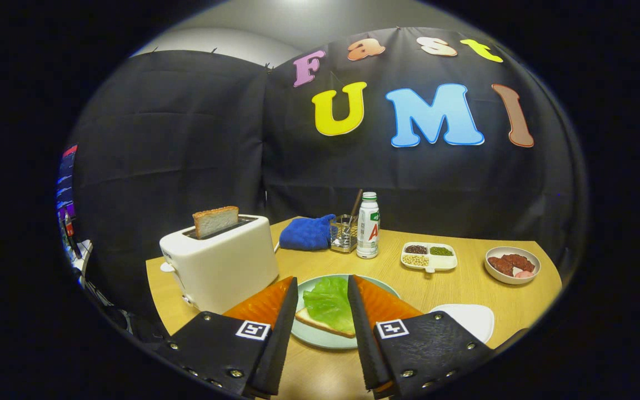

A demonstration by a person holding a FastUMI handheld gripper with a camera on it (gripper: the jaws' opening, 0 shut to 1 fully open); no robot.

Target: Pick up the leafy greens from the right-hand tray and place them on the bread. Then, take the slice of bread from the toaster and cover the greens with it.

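Gripper view, from where I am running the rig: the fingers (pixel 323 297) stand apart with nothing between their tips, poised above a pale green plate (pixel 320 336) near the front edge of the tabletop (pixel 453 286). On that plate lies a slice of bread (pixel 320 324) with the leafy greens (pixel 328 303) already spread over it, both seen in the gap between the fingers. Toward the tabletop's left edge stands a white toaster (pixel 223 266), a second slice of bread (pixel 215 220) standing upright in its slot. Along the back edge I see a blue cloth (pixel 307 232), a small wire holder (pixel 344 233) and a white bottle (pixel 368 225), side by side. Toward the right edge sit a divided dish of beans and grains (pixel 429 256) and a bowl of reddish-brown pieces (pixel 513 264). A white tray (pixel 473 319) lies just right of the fingers, beside the plate.
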